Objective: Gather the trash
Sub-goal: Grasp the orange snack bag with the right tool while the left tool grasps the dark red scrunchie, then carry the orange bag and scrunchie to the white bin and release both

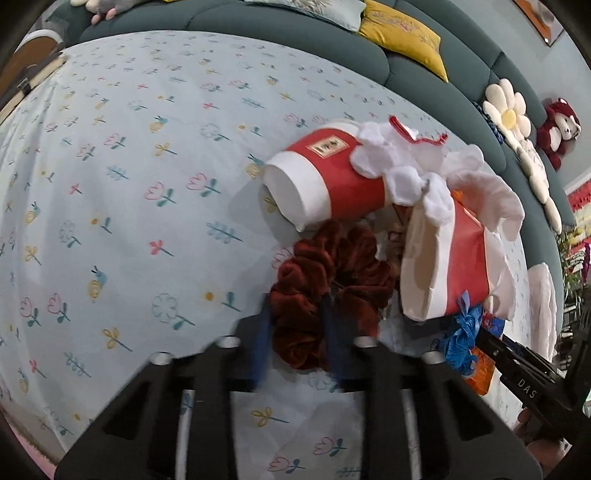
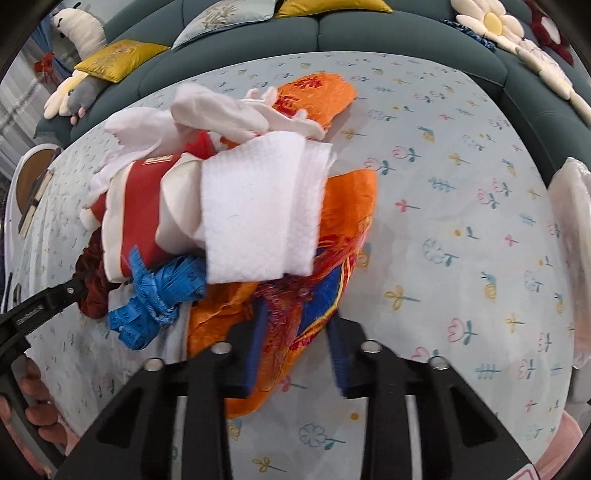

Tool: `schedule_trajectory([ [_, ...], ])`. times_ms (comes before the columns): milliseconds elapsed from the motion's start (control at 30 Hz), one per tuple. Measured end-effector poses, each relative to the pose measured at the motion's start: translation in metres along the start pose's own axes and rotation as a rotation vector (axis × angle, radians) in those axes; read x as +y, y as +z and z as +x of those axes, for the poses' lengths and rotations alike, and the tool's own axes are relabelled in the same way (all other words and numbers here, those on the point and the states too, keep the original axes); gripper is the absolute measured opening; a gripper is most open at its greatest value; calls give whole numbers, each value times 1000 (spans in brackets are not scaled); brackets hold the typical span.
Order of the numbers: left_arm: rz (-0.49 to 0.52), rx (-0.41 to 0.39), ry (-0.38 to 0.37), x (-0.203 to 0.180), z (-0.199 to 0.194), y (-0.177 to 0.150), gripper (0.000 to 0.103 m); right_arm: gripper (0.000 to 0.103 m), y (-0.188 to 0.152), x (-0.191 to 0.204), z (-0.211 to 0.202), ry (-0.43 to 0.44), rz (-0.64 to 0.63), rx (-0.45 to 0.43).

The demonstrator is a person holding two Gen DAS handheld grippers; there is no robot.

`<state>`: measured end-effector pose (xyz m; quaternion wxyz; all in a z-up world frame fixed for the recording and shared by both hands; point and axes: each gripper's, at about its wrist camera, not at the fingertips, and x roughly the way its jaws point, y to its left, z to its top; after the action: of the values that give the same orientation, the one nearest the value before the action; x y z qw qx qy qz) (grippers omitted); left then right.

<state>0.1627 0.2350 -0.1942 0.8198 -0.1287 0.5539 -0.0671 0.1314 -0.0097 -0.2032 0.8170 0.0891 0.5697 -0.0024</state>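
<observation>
Over the bedsheet (image 1: 110, 184), both grippers tilt down: left gripper (image 1: 295, 332) jaws pinch scrunchie (image 1: 306, 291), right gripper (image 2: 297, 339) jaws wrapper (image 2: 295, 317).

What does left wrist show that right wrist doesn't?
Left wrist only: a second red paper cup lying on its side with cotton wads against it, and a red plush monkey by the headboard.

Right wrist only: a white folded towel on the pile, and the right tongs closed on the orange wrapper.

Both: the floral sheet, dark red scrunchie pinched by the left tongs, blue tape measure, crushed red cup, yellow cushion.
</observation>
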Motion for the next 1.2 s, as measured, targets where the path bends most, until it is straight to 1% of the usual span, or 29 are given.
schedule_trajectory([
  [33,4,-3,3,-2,-1,-1,17,19,-1,1,-2,3,-2,-4],
  [100,16,-13,12,-8,-5,-4,16,11,-1,0,-4,14,4,-9],
  [267,32,-38,20,-23,-19,-7,14,4,-2,-6,-26,45,45,-43],
  [400,68,-75,27,-45,-39,-9,14,3,3,-14,-50,49,55,-89],
  [633,131,-130,-15,-95,-77,-15,13,3,10,-39,-104,54,86,-205],
  [833,208,-179,-66,-150,-104,-13,13,3,10,-64,-148,49,112,-303],
  [1033,286,-219,-121,-201,-126,-23,13,3,6,-94,-192,28,140,-400],
  [1200,353,-236,-168,-244,-137,-29,13,3,0,-119,-217,6,168,-456],
])
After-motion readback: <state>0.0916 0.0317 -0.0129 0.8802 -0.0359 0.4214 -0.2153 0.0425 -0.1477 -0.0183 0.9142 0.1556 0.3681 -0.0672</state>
